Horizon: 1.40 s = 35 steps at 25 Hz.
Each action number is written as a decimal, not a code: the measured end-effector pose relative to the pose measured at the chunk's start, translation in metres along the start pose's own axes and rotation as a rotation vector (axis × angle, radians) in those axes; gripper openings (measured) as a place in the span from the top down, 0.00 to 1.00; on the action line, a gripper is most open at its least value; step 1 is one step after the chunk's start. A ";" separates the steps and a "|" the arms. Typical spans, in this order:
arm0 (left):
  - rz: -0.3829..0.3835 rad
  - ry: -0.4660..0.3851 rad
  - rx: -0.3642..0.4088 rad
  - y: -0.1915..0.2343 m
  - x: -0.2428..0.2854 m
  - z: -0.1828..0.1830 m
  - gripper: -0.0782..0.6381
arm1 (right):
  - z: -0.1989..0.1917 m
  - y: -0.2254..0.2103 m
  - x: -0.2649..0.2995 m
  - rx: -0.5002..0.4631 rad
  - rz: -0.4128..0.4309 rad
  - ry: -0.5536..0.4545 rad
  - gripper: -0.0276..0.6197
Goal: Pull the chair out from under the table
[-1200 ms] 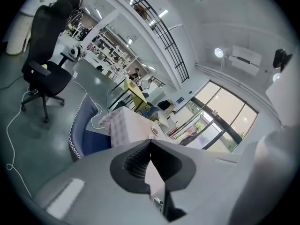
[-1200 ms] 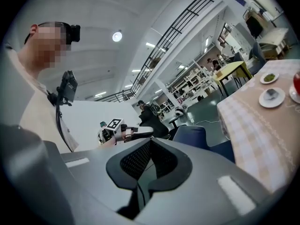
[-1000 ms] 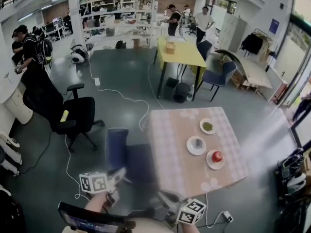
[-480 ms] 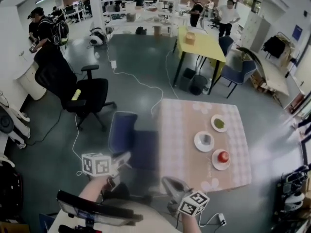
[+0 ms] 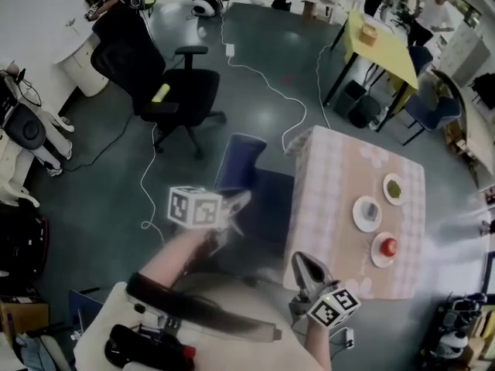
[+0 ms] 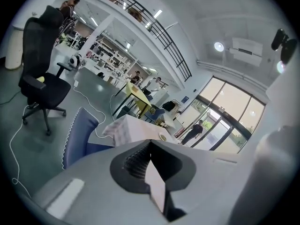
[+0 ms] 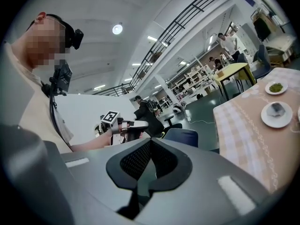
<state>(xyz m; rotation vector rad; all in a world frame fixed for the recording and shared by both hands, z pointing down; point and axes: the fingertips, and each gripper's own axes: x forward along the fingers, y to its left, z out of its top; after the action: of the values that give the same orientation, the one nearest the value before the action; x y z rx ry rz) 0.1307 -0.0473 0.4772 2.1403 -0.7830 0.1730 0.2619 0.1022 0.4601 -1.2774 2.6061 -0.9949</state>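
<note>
The blue chair [image 5: 241, 163] stands at the left side of the table [image 5: 334, 178], which wears a checked cloth, with its seat partly under the table's edge. My left gripper [image 5: 237, 202] is shut and empty, its tip close beside the chair's near side; whether it touches is unclear. In the left gripper view the chair's backrest [image 6: 78, 134] and the table [image 6: 130, 129] lie beyond the shut left gripper [image 6: 150, 142]. My right gripper [image 5: 302, 263] hangs shut near the table's front corner. In the right gripper view the chair [image 7: 183, 136] shows past the right gripper [image 7: 150, 141].
Three plates sit on the table: one with green food [image 5: 394, 188], one with a cup [image 5: 366, 213], one with a red fruit [image 5: 384, 248]. A black office chair [image 5: 176, 91] and a white cable [image 5: 148, 178] lie to the left. A yellow table [image 5: 379, 41] stands behind.
The head view has swung left and down. Both grippers have moved forward, the left one up to the chair's near side. The chair and table have not moved.
</note>
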 end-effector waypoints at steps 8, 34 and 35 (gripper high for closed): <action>0.006 0.083 -0.001 0.121 -0.003 0.039 0.89 | 0.002 0.022 0.127 0.023 -0.075 0.073 0.94; 0.062 0.362 -0.026 0.269 0.072 0.020 0.26 | -0.045 0.017 0.248 0.096 -0.363 0.285 0.94; 0.069 0.376 -0.019 0.268 0.079 0.014 0.25 | -0.046 0.015 0.244 0.097 -0.363 0.280 0.94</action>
<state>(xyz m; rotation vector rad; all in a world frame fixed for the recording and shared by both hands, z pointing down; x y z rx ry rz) 0.0337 -0.2188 0.6759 1.9808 -0.6325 0.5828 0.0768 -0.0453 0.5384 -1.7396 2.5225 -1.4326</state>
